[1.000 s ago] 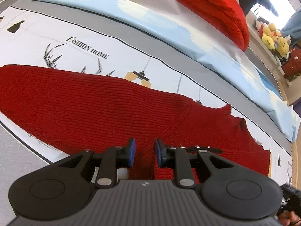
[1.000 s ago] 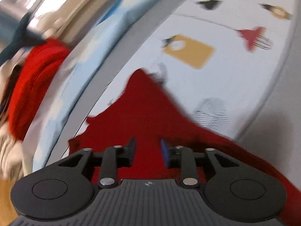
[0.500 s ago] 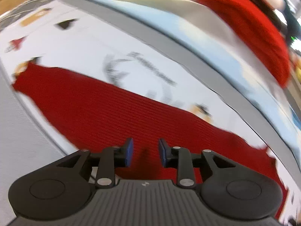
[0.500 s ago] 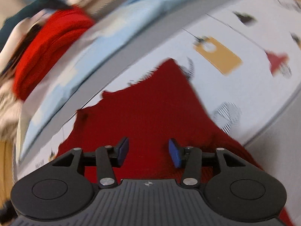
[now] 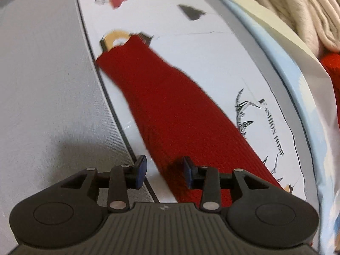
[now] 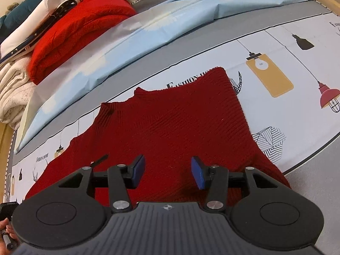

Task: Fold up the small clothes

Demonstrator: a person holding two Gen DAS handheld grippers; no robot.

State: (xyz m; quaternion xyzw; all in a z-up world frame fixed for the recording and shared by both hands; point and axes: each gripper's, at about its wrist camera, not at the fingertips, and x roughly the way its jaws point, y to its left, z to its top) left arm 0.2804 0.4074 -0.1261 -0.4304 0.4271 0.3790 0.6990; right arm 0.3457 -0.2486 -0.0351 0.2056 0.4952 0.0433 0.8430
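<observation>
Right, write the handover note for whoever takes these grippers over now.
Left hand-held gripper: jaws have just been opening, empty, over the near edge of the dark red sweater.
Right hand-held gripper: open, empty, above the sweater's body.
Sweater lies flat on the printed cloth, one side already folded in.
Folded clothes are piled at the back.
Left: finish the folds, then stack it.

A dark red ribbed knit sweater (image 6: 176,125) lies flat and spread out, high collar upward, one long sleeve (image 5: 170,108) stretched straight.
</observation>
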